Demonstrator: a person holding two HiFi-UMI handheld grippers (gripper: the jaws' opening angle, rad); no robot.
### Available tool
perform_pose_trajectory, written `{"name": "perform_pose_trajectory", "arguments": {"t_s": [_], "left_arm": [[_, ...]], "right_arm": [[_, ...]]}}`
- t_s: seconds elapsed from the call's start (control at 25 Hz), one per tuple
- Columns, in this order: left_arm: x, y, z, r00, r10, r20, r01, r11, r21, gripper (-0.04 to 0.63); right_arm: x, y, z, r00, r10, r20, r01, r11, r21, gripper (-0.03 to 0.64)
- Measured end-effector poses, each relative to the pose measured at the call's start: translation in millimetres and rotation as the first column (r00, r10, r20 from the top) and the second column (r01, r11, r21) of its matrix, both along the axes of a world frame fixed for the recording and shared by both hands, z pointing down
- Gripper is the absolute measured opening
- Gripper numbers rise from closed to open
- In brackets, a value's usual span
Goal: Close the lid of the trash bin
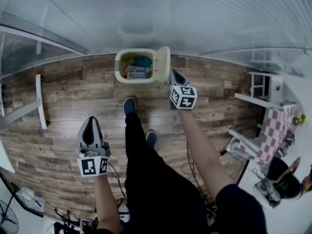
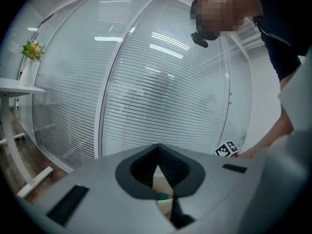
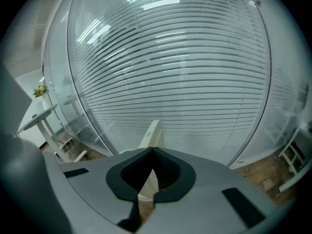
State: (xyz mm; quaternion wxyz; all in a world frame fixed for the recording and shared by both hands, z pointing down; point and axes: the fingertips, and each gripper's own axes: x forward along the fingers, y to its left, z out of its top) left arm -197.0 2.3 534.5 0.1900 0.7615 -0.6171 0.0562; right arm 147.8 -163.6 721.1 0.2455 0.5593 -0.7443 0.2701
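Right arm stretches far, right gripper [image 1: 174, 76] closed and empty beside the upright lid [image 1: 162, 63] of the trash bin [image 1: 118, 71]; left gripper [image 1: 90, 124] near, closed, empty. Only the head view shows rubbish [image 1: 138, 68] inside.

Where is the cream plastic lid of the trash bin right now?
In the head view the cream plastic lid stands open on the right side of the cream trash bin, by the glass wall, close beside the right gripper.

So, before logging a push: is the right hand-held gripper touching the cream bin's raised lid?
Cannot tell. Head view: the right hand-held gripper ends beside the raised cream plastic lid, no plain gap or contact.
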Motion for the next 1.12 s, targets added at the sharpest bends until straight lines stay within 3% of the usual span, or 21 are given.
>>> {"name": "perform_pose_trajectory", "arguments": {"t_s": [0.48, 0.92, 1.12], "left_arm": [[-13.2, 6.1, 14.7, 0.998, -0.056, -0.024, 0.056, 0.998, -0.034, 0.006], [-17.8, 5.9, 32.0, 0.997, -0.076, -0.013, 0.075, 0.996, -0.055, 0.006], [-21.0, 3.5, 43.7, 0.997, -0.083, -0.009, 0.082, 0.994, -0.068, 0.006]], "right_arm": [[-58.0, 0.0, 3.9, 0.984, -0.172, 0.048, 0.172, 0.985, 0.003, 0.003], [-119.5, 5.9, 24.8, 0.965, -0.241, 0.105, 0.246, 0.969, -0.034, 0.003], [-136.4, 4.2, 34.4, 0.965, -0.203, 0.167, 0.214, 0.976, -0.051, 0.003]]}}
